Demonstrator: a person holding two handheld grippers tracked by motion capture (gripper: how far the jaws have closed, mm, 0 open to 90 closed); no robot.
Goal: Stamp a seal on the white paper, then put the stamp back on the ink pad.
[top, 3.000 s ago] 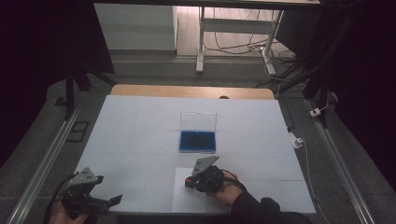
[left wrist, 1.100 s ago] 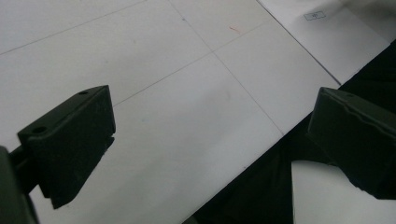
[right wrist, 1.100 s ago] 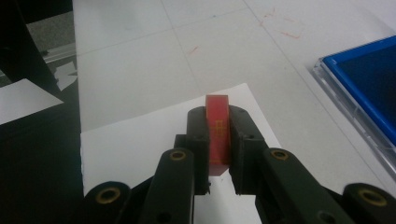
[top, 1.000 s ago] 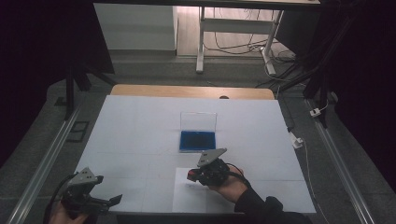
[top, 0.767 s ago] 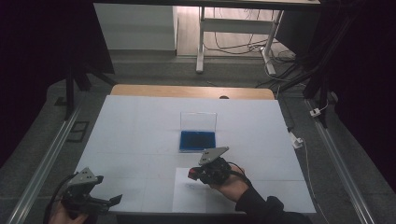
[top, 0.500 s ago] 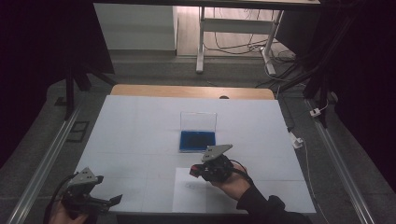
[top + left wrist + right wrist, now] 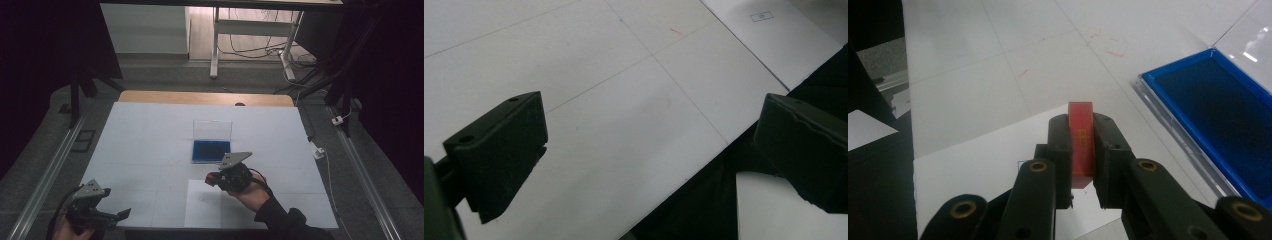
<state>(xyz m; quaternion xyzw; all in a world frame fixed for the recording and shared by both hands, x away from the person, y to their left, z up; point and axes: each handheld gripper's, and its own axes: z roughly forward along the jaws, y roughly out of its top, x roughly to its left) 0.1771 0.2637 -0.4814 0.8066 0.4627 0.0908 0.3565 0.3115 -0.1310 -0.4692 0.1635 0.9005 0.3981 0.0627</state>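
Right gripper (image 7: 214, 178): it is hovering over the near-middle of the white table (image 7: 150, 135), held by the person's right hand (image 7: 250, 192), just this side of the blue tray. In the right gripper view its jaws are pressing on a small red block (image 7: 1081, 142), which is standing upright between them with its top poking above the jaw tips.
Red block: it is carrying faint yellowish markings on its face; what they say is too small to read.
Blue tray (image 7: 210, 150): it is lying flat near the table's centre with its clear lid (image 7: 212, 130) standing up behind it; in the right gripper view it is sitting off to the right (image 7: 1218, 110), apart from the jaws.
Paper sheet (image 7: 202, 210): it is lying at the table's near edge, below the right gripper.
Left gripper (image 7: 120, 214): it is sitting at the near left corner in the person's left hand (image 7: 67, 231). Its jaws are standing wide apart with nothing between them, the table edge passing beneath.
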